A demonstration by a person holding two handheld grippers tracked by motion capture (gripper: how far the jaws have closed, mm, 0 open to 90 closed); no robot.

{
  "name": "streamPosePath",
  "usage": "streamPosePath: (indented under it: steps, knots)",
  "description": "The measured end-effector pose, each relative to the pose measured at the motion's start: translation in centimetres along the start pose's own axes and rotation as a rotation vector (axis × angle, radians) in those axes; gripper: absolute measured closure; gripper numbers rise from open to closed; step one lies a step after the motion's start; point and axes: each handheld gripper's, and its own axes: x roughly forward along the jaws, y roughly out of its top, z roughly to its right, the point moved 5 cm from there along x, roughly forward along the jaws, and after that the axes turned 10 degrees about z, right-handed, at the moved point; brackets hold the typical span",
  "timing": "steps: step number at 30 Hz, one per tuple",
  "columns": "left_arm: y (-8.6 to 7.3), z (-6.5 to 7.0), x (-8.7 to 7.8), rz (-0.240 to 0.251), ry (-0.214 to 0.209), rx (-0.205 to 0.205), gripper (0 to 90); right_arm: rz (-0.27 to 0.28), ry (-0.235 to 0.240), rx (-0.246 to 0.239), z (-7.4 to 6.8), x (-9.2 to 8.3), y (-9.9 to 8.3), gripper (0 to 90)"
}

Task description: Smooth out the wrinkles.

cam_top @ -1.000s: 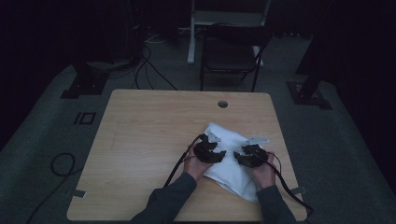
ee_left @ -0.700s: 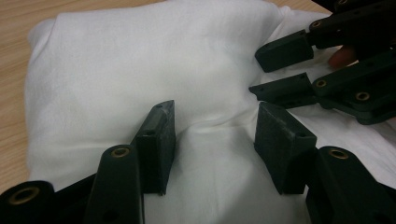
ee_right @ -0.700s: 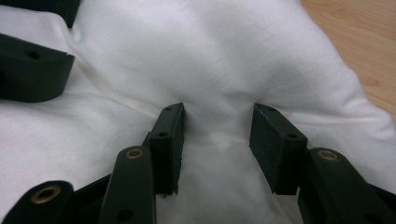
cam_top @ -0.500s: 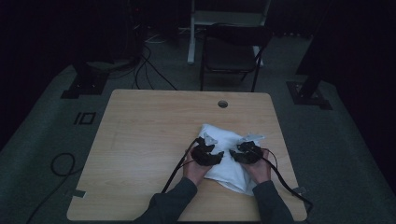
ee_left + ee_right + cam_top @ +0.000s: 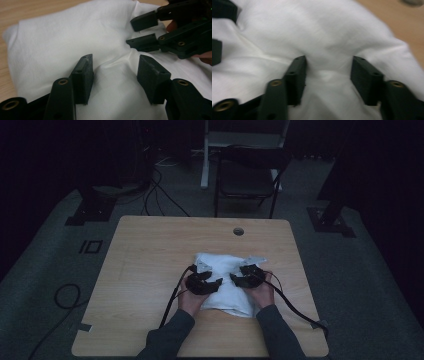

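A white cloth (image 5: 220, 264) lies bunched on the wooden table (image 5: 150, 260), right of centre. Both grippers rest on top of it, tips turned toward each other. My left gripper (image 5: 219, 282) (image 5: 115, 72) is open, and a raised crease of cloth runs between its jaws. My right gripper (image 5: 233, 279) (image 5: 328, 75) is open too; its jaws have just been opening, with a soft hump of cloth between them. In the left gripper view the right gripper (image 5: 142, 31) stands close at the upper right. The left gripper (image 5: 218, 30) shows at the left edge of the right gripper view.
A round hole (image 5: 238, 231) sits near the table's far edge. A dark chair (image 5: 250, 175) stands beyond the table. Cables (image 5: 65, 295) trail on the grey floor at the left, and each gripper's cable runs back over the near table edge.
Both hands have slid to the left on the cloth. The cloth has been drawn with them and looks more compact. The right gripper's jaws stand wider than before.
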Motion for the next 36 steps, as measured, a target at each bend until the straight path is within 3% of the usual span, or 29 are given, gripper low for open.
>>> streamPosePath:
  steps: [3,7,10,13,16,19,20,25,29,36]
  knots:
    - [0.9,-0.4,-1.7,0.05,0.0,0.0,42.7,0.089,0.004,0.016,-0.7,-2.2,1.5,28.7]
    - [1.3,-1.8,-4.1,0.083,0.038,0.022,41.1,0.165,0.089,0.017,-2.2,-4.4,2.3,21.2]
    - [0.7,-2.9,-4.8,0.067,0.056,0.039,41.0,0.136,0.124,-0.024,-3.2,-4.3,1.5,15.8]
    - [-0.7,-3.1,-4.1,0.027,0.042,0.05,41.0,0.046,0.109,-0.067,-3.2,-3.2,-0.2,14.6]
    - [-1.6,-2.6,-3.2,0.016,0.031,0.062,41.9,-0.01,0.086,-0.063,-2.4,-2.4,-1.7,15.7]
    - [-2.3,-2.0,-2.4,0.0,0.067,0.112,42.3,-0.058,0.076,-0.039,-1.3,-2.1,-3.0,16.4]
    - [-2.6,-1.9,-2.0,-0.001,0.079,0.117,42.4,-0.065,0.068,-0.049,-1.0,-2.0,-3.3,16.5]
    - [-3.3,-1.6,-1.1,0.023,0.124,0.116,42.5,-0.065,0.085,-0.005,0.0,-1.5,-4.2,16.6]
    - [-3.1,-1.9,-0.6,0.034,0.127,0.109,42.4,-0.055,0.077,0.004,0.6,-1.1,-4.1,16.6]
    - [-2.0,-2.9,0.9,0.033,0.167,0.091,42.3,-0.042,0.03,-0.029,2.0,-0.1,-2.9,19.2]
